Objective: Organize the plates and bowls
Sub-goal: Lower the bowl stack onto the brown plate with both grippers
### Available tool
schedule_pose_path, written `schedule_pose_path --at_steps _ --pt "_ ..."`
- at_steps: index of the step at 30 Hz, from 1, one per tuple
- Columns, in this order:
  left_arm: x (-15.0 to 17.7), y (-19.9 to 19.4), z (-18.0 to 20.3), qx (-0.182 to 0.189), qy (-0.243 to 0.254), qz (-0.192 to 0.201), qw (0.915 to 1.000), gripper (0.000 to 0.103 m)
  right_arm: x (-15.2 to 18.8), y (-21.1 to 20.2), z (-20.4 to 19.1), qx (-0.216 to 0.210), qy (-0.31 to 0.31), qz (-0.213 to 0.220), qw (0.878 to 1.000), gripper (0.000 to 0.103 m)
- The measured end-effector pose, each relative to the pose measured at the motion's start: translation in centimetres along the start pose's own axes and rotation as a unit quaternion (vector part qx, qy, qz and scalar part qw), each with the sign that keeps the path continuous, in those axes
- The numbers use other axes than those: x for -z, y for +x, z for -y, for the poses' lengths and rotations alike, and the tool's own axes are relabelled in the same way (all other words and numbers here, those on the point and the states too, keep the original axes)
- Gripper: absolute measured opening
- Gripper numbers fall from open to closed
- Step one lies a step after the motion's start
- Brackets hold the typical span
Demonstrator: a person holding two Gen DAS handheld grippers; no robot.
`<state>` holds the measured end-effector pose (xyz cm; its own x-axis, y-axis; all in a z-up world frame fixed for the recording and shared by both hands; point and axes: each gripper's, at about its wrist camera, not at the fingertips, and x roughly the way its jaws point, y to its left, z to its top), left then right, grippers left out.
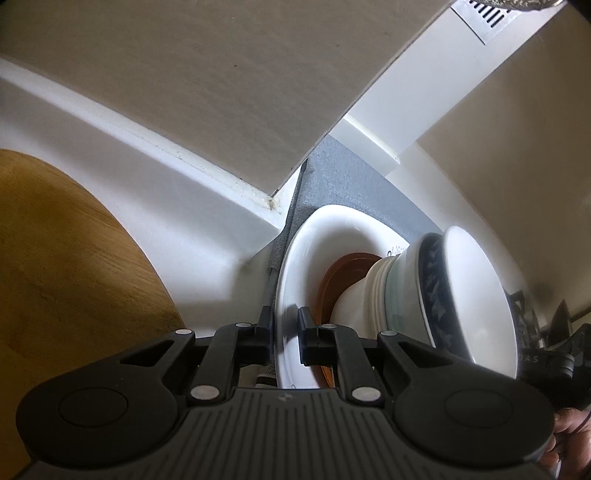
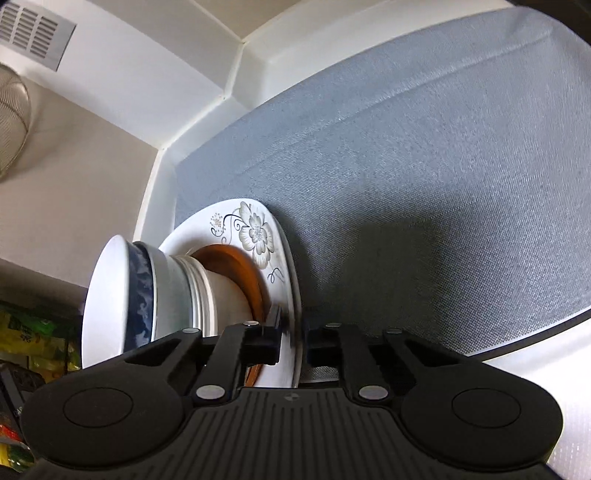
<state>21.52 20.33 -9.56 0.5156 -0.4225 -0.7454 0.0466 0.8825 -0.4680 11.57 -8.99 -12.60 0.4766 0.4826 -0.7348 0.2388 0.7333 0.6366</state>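
A large white plate (image 1: 314,236) with a grey flower print (image 2: 255,230) carries a brown plate (image 1: 341,269) (image 2: 236,264) and a stack of nested bowls (image 1: 476,295) (image 2: 147,291): white ribbed, pale green, blue-patterned and a white one on top. The stack rests on a grey shelf liner (image 1: 354,181) (image 2: 424,166). My left gripper (image 1: 286,328) is shut on the white plate's rim, one finger on each face. My right gripper (image 2: 293,334) is shut on the opposite rim of the same plate. Both views are rolled sideways.
A white cabinet frame and open door panel (image 1: 221,85) stand beside the shelf. A wooden board (image 1: 66,251) lies at the left. A metal vent (image 2: 31,31) and a wire basket (image 2: 11,122) hang above. Bright packages (image 2: 33,339) sit below.
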Motion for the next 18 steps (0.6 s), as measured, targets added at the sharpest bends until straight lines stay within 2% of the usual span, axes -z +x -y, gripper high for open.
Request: schedule_pose_path --at_steps 4,11,18 --pt "0.4 -0.4 1.2 -0.020 0.024 -0.002 0.9995 0.014 0.1 -0.1 -0.2 0.002 -0.021 0.004 1.000 0.012" --pt "1.4 0.9 4.5 -0.027 0.043 -0.007 0.9987 0.014 -0.3 -1.6 1.1 0.011 -0.026 0.011 1.000 0.012" --pt "3.0 3.8 10.3 -0.013 0.073 -0.027 0.9969 0.014 -1.2 -5.3 5.5 0.029 -0.004 0.031 0.999 0.012"
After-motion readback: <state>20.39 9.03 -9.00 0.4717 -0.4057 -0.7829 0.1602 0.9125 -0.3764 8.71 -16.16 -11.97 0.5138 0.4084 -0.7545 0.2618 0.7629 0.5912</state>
